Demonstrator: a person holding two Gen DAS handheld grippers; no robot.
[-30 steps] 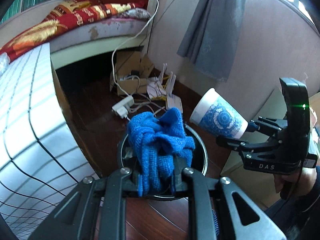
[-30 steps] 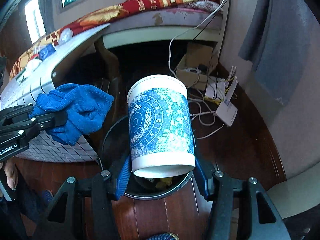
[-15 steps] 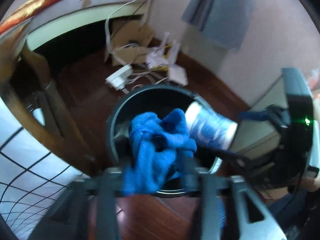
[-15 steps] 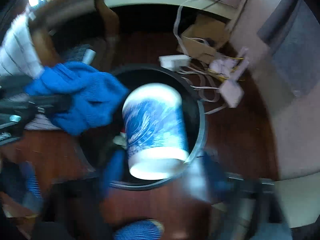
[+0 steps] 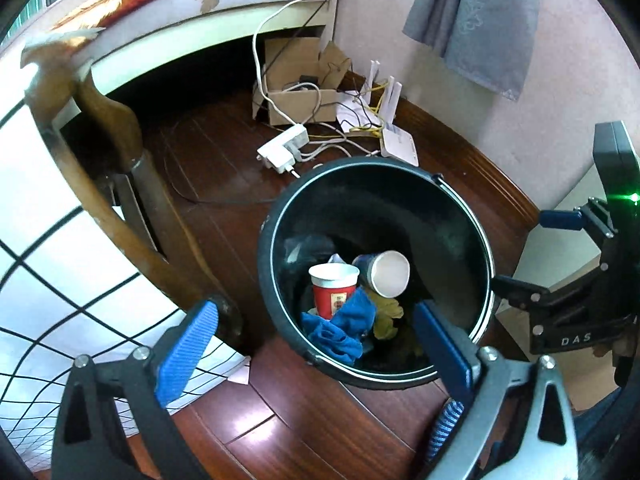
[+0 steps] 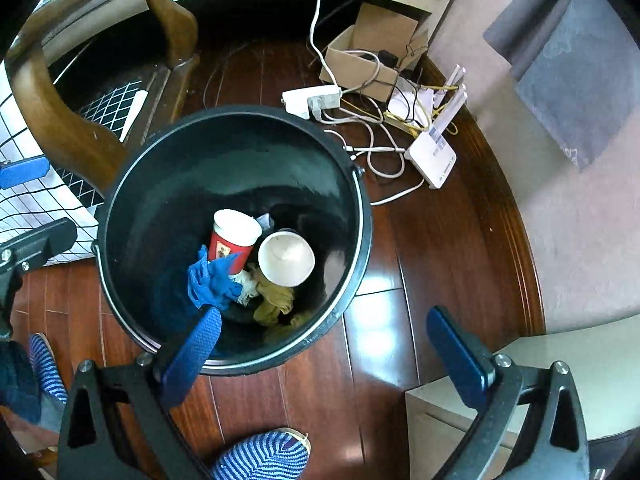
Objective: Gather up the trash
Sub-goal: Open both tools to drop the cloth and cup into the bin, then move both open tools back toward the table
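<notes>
Both handheld grippers hovered above a black round bin that stood on a dark wooden floor, each tilted down toward its mouth. The left gripper had its blue-padded jaws spread wide and held nothing; it sat over the near rim. The right gripper was likewise wide apart and empty, over the bin's near right edge; in the left wrist view it reached in from the right side. Inside the bin, at the bottom, lay a blue cloth, crumpled on the near side. Beside it, a blue-patterned paper cup rested on its side, its long axis roughly level and its white open mouth turned up toward the cameras. Just left of that, touching it, a red paper cup stood nearly upright, mouth upward. Yellowish crumpled scraps sat beneath the cups. On the far floor were a white power strip, tangled cables, a white router and a cardboard box.
</notes>
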